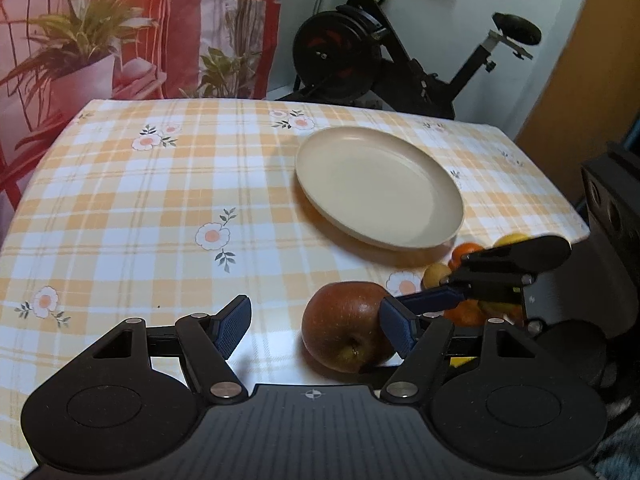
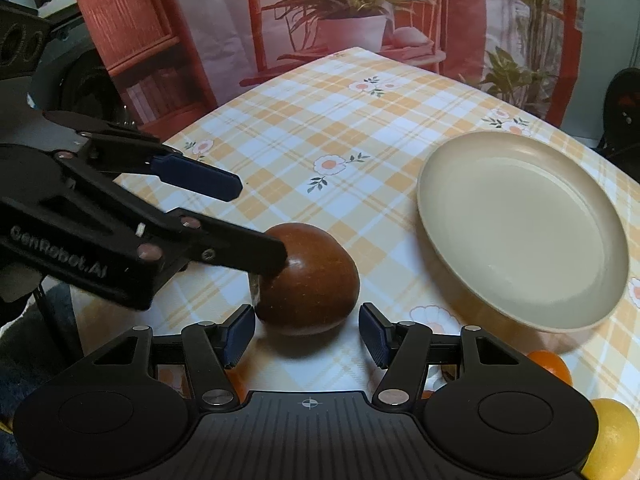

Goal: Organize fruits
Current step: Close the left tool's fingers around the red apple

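The apple (image 2: 310, 284), red-brown and the largest fruit here, lies on the checked tablecloth (image 2: 304, 128) just beside the plate (image 2: 520, 228), on the near side of it. The plate is empty, so I judge the task is at its start: no fruit is placed yet, and all of them are left to move. The other fruits are in a small group near the plate's front edge: an orange (image 2: 550, 366) and a lemon (image 2: 612, 438) show in the right wrist view, and the left wrist view shows some more small orange and yellow fruits (image 1: 466, 254) behind the right gripper.

The left gripper (image 1: 316, 330) points down toward the cloth at a slant. Its jaws stand rather wide. The apple is not between them; it lies at the inner side of one finger (image 1: 398, 330), and in the right wrist view this finger seems to touch the top of the apple, though I cannot tell if it presses.

The right gripper (image 2: 307, 334) also slants down, coming from the side of the small fruits. Its jaws are half open, with the apple just ahead of the tips. The pads (image 2: 240, 334) do not press on it, so nothing is held by either gripper.
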A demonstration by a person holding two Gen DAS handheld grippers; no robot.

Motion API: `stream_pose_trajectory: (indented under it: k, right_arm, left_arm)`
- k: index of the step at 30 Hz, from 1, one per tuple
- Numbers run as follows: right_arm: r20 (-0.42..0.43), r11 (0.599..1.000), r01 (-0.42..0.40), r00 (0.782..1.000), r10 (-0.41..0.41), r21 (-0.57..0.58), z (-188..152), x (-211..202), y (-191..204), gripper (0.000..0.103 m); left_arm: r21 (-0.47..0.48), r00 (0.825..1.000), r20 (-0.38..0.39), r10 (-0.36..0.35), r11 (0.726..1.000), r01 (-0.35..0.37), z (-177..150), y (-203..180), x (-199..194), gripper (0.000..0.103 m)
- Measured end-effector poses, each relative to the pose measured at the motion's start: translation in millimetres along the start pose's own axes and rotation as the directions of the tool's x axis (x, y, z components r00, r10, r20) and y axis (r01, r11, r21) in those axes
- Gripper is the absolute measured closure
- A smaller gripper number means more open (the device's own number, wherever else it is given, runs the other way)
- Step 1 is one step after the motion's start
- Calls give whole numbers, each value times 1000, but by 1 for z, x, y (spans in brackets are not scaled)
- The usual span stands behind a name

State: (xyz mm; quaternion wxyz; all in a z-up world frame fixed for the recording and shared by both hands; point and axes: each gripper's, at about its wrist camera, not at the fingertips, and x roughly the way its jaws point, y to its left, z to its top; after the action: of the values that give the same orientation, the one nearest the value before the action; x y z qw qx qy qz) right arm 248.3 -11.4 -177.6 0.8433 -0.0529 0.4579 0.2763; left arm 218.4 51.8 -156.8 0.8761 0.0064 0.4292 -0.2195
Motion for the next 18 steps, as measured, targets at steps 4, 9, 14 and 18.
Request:
stream_pose_trajectory:
  k: [4,9,14,18]
  right_arm:
    - [23,1000,15,1000,-15,-7,0,-4,1,48]
    - [51,1000,29,998,-28,-9,2,-5,1,47]
    - [71,999,43,997,-43,-2,4,-3,-2,46]
    - [92,998,65,994,-65,2,7,-2,-5,45]
  left_arm:
    - [-27,1000,4,-3,1000,3,7,2,6,29]
    - [-55,1000,4,-14,998,14,15,4,13,29]
    - [-124,999,-3,-47,991,46,22,12,25,29]
    - [-175,998,-8,-70,982,68,26,16,33,29]
